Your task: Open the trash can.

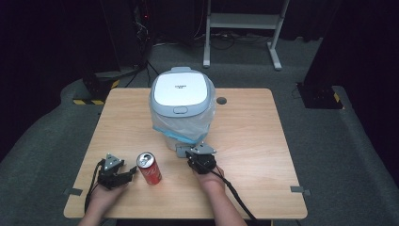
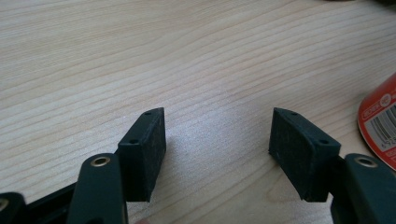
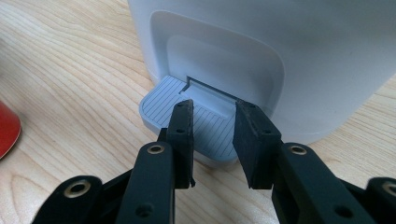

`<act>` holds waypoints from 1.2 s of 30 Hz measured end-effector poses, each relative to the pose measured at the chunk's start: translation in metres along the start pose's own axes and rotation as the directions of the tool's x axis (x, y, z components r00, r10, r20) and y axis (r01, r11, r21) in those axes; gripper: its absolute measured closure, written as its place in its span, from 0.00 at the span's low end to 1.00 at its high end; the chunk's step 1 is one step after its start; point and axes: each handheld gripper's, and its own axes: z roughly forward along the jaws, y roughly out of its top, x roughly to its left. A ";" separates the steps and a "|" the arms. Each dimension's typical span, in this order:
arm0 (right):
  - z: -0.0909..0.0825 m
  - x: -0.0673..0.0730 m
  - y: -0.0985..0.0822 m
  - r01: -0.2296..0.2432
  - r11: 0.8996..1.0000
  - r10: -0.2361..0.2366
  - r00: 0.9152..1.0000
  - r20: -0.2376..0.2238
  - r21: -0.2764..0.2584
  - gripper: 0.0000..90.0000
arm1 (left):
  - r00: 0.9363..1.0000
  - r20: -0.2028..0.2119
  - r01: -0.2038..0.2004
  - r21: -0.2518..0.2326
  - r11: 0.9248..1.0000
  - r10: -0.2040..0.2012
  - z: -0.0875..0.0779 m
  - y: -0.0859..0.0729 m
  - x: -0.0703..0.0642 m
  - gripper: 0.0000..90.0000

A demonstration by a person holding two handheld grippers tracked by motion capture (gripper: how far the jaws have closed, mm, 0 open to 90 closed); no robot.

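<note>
The right hand-held gripper (image 3: 212,140), jaws narrowly apart and empty, hovers over the bin's grey pedal (image 3: 187,121) at twelve o'clock, nearer than the parted left hand-held gripper (image 2: 217,149).

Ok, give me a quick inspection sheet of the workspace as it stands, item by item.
Surface: wooden table, with a round hole near the far edge.
Job's things: white pedal bin, lid shut, clear bag liner showing; grey pedal at its base; red can lying on its side.
Clutter: nothing seen.
Grippers: left tongs open over bare wood beside the can; right tongs narrowly apart over the pedal, contact unclear.
Cables: one trails from each gripper toward the person.
Surroundings: grey carpet, a white frame behind, dark room.
</note>
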 end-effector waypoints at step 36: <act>0.010 0.004 0.006 0.031 0.994 -0.034 0.999 0.026 0.106 0.75 | 0.998 0.049 0.034 -0.024 0.999 -0.032 -0.016 -0.003 0.013 0.38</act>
